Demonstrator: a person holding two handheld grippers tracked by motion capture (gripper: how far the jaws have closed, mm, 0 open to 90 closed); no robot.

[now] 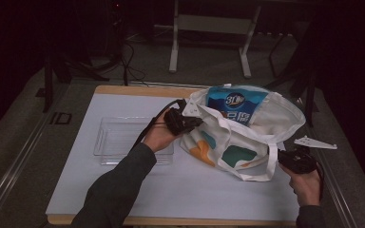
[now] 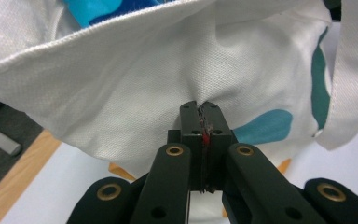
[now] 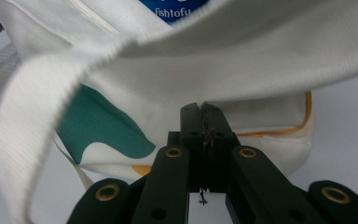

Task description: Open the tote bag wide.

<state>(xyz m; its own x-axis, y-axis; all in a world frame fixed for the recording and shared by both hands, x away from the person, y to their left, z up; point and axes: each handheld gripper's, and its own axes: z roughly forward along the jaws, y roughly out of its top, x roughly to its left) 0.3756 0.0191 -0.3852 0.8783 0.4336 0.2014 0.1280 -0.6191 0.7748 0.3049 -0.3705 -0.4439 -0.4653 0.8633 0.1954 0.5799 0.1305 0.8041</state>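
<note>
A white tote bag [image 1: 247,135] with teal, blue and orange patches lies on its side on the white mat, its mouth facing away from me. A blue snack packet [image 1: 235,102] sticks out of the mouth. My left gripper [image 1: 192,121] is at the bag's left rim; in the left gripper view its jaws are shut and pinch the white cloth [image 2: 135,93], which puckers at the tips of the left gripper [image 2: 200,106]. At the bag's near right corner, my right gripper [image 1: 287,159] is shut on a fold of the bag's cloth [image 3: 261,79], with the right gripper [image 3: 200,106] under the white strap [image 3: 37,102].
A clear plastic tray [image 1: 105,140] sits on the mat left of the bag, under my left forearm. The mat [image 1: 180,190] covers a wooden table top [image 1: 123,89]. Metal stand legs [image 1: 173,47] rise on the floor beyond the table.
</note>
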